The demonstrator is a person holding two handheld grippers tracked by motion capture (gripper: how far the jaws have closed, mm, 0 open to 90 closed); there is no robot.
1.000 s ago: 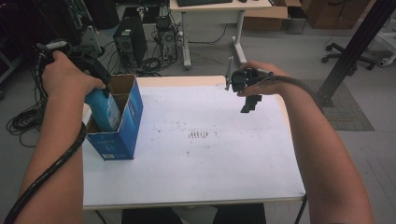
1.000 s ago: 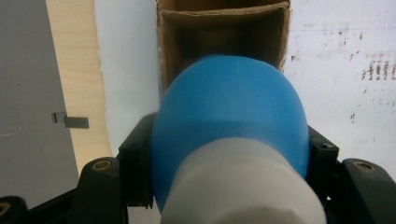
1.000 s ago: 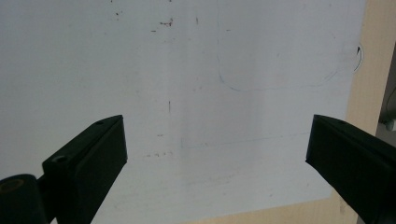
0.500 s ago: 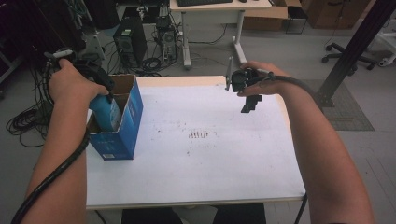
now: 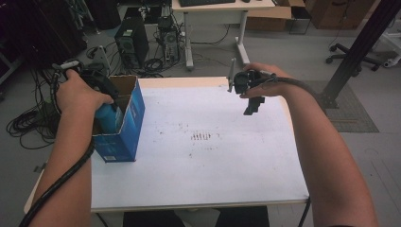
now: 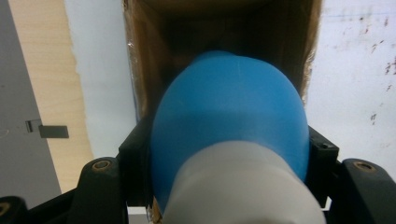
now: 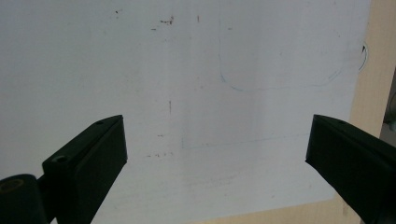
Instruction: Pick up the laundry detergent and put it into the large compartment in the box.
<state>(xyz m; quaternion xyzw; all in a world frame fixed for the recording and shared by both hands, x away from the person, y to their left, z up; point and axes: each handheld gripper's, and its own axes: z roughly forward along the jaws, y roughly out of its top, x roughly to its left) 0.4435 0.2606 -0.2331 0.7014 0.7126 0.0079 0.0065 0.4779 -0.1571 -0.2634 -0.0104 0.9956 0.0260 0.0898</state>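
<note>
L gripper [image 5: 101, 97] jaws clamped on blue rounded plastic bottle [image 6: 229, 126], partway inside open blue cardboard box [image 5: 124, 137] at table's 9 o'clock. R gripper [image 7: 215, 154] jaws wide apart w/ nothing between, over white table sheet [image 5: 203, 165], ~1 o'clock.

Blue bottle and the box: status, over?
Left gripper shut on the blue bottle, bottle partly down inside the open blue box. Right gripper open, nothing between its jaws, above the white table. Nothing blocking the box mouth.
</note>
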